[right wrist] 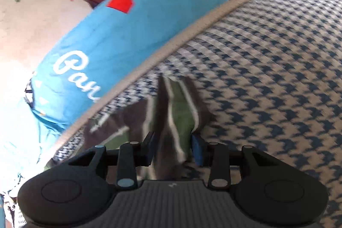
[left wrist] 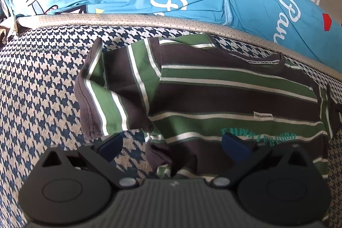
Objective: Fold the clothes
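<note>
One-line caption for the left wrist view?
Open left gripper hovers over striped shirt on houndstooth cover.

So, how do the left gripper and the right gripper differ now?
The left gripper is wide open; the right gripper is much narrower. The left one grips nothing, above the striped shirt's crumpled edge; the right one has a shirt sleeve between its pads. Both are black with blue pads.

Striped shirt [left wrist: 224, 89] on houndstooth bed [left wrist: 42, 78].
</note>
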Tool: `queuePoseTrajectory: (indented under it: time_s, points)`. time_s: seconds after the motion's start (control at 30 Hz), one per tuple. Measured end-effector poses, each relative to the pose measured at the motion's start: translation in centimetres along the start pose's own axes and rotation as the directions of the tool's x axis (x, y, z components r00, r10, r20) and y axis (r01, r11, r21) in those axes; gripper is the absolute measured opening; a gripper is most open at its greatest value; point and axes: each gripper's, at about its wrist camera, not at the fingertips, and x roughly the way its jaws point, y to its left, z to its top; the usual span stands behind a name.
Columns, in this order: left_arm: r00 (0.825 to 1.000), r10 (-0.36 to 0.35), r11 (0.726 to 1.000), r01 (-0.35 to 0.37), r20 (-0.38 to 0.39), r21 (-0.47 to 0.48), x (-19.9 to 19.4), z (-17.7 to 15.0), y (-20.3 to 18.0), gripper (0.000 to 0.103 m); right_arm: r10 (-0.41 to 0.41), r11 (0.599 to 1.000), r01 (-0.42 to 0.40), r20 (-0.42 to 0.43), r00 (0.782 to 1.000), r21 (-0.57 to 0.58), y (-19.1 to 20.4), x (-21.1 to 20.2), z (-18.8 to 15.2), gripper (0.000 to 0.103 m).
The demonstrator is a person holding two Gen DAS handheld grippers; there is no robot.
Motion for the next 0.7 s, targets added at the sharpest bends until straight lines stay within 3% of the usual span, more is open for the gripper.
queuePoseTrajectory:
  time_s: [0.23, 0.53, 0.7]
  points:
    - [1.0, -0.001, 1.0, 0.001, -0.002, 0.001, 0.0, 0.0, 0.0, 0.103, 0.135, 0.987, -0.132, 0.027, 0.99, -0.092, 3.1, 0.8, -0.3, 0.037]
    - [1.0, 0.004, 1.0, -0.004, -0.002, -0.002, 0.0, -0.1, 0.1, 0.103, 0.08, 0.994, -0.074, 0.076, 0.994, -0.076, 2.3, 0.2, 0.1, 0.037]
    - [1.0, 0.007, 1.0, -0.007, -0.005, 0.002, 0.1, -0.2, 0.0, 0.103, 0.068, 0.996, -0.065, 0.05, 0.996, -0.062, 1.3, 0.4, 0.0, 0.037]
